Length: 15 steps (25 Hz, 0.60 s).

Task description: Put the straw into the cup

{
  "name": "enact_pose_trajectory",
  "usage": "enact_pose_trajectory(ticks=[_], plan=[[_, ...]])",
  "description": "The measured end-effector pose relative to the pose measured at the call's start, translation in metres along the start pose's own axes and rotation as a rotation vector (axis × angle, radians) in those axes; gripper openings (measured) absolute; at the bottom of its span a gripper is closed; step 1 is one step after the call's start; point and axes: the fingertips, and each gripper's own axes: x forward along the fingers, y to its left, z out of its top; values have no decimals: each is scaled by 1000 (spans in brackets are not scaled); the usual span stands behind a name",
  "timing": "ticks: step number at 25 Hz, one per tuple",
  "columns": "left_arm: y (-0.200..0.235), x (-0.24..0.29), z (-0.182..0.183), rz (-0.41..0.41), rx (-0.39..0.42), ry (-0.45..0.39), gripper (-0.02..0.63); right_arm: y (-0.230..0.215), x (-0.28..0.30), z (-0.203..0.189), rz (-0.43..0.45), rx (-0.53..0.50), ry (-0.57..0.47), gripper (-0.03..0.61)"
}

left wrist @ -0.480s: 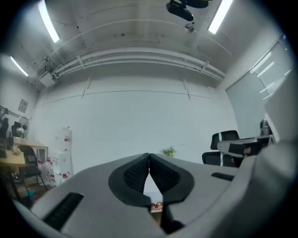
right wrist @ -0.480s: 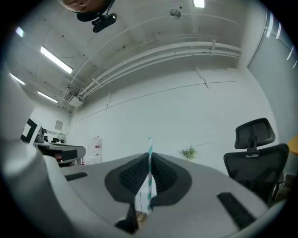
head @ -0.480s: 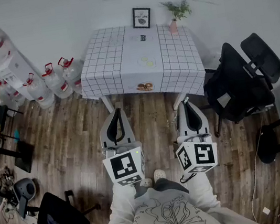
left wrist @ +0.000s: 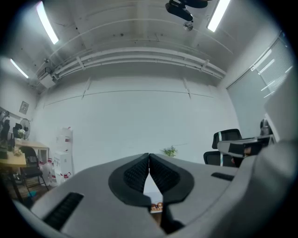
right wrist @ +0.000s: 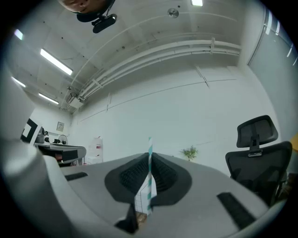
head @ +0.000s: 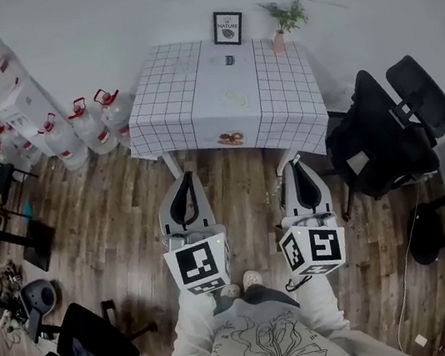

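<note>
**Teal-and-white straw short of tabletop**

It is pinched upright in the right claw; the left claw is pressed together, empty. Wooden floor is left open before the near edge; a black chair is set beside the right edge.

From the head we look steeply down from high up: the desk lies at upper centre, the left gripper and right gripper low in the middle. Each gripper camera sits close behind its jaws, facing level toward the far wall. All three views share the potted plant.
</note>
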Motion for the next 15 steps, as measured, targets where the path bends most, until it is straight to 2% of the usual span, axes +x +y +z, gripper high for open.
enact_pose_trajectory(ticks=[15], plan=[[-7, 27, -17, 72, 10, 29, 5, -18, 36, -20, 78, 29, 26, 15]])
